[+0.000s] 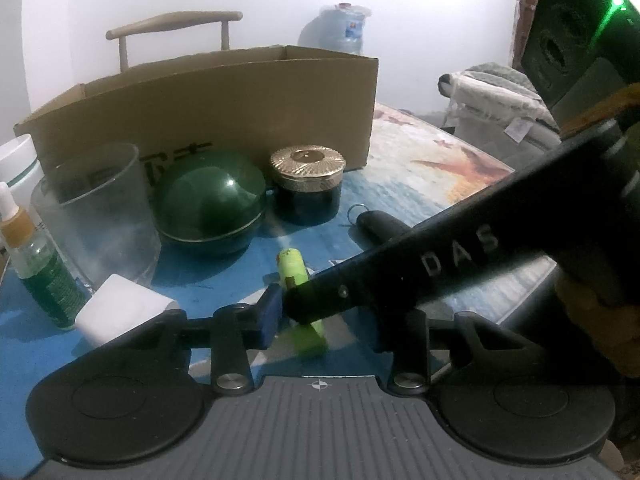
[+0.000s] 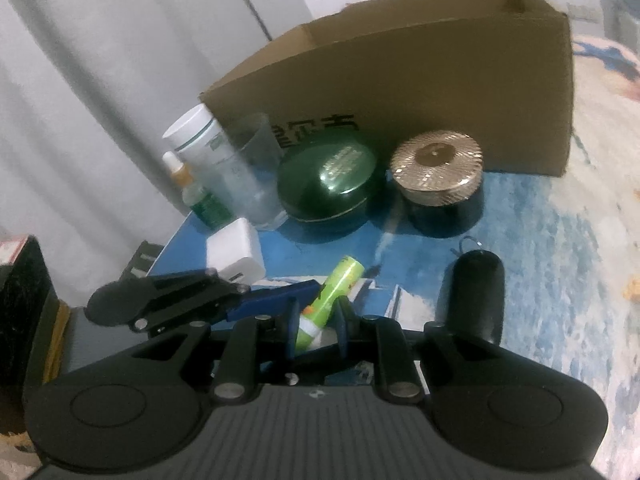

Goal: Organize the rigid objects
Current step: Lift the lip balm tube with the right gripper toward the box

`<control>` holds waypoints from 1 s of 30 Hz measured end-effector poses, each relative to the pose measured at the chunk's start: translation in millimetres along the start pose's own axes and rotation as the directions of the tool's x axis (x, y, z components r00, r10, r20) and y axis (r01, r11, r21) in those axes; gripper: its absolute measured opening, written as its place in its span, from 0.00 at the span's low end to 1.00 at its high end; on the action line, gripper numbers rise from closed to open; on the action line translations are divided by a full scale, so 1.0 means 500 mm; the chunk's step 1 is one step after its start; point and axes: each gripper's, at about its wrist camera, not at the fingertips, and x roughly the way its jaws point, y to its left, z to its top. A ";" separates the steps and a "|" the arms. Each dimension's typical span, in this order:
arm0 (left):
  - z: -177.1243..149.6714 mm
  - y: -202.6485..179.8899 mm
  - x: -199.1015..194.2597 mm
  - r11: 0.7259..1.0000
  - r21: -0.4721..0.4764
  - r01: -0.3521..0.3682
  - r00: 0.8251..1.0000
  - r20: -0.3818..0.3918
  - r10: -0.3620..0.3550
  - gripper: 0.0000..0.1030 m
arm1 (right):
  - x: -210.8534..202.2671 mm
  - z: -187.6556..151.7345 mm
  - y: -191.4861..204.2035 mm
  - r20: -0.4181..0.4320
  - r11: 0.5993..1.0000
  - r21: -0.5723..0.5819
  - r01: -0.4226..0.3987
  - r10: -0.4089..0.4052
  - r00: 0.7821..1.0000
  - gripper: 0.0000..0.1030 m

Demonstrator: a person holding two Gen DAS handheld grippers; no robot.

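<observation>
A lime-green tube [image 2: 340, 284] lies on the blue patterned table top [image 2: 532, 240], pointing toward the cardboard box [image 2: 400, 92]. My right gripper [image 2: 317, 326] is shut on the tube's near end, a blue pad on each side. In the left wrist view the tube [image 1: 292, 266] runs under the right gripper's black finger [image 1: 360, 280], which crosses in from the right. My left gripper [image 1: 320, 326] straddles the same tube. Its left pad [image 1: 269, 314] sits against the right gripper's fingertip, and its other pad is hidden, so I cannot tell whether it grips.
Before the box stand a green domed jar [image 2: 328, 176], a gold-lidded jar [image 2: 438, 172], a clear glass [image 2: 248, 172], a dropper bottle [image 2: 200, 196] and a white bottle [image 2: 196, 132]. A white charger [image 2: 236, 252] and a black key fob [image 2: 476, 292] flank the tube. A chair [image 1: 172, 24] stands behind.
</observation>
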 end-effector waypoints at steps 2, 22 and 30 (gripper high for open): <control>0.000 0.000 0.000 1.000 0.001 0.004 1.000 0.000 -0.004 0.37 | -0.001 0.000 -0.006 0.003 1.000 0.018 0.003 -0.003 1.000 0.20; 0.015 0.002 0.004 0.999 0.009 0.035 0.998 -0.050 -0.035 0.39 | 0.016 0.011 0.021 -0.037 0.993 -0.054 0.103 -0.105 0.994 0.21; 0.016 -0.007 0.007 1.000 0.023 0.009 0.998 -0.055 -0.008 0.37 | 0.015 0.006 0.029 -0.015 0.989 -0.069 0.134 -0.135 0.991 0.20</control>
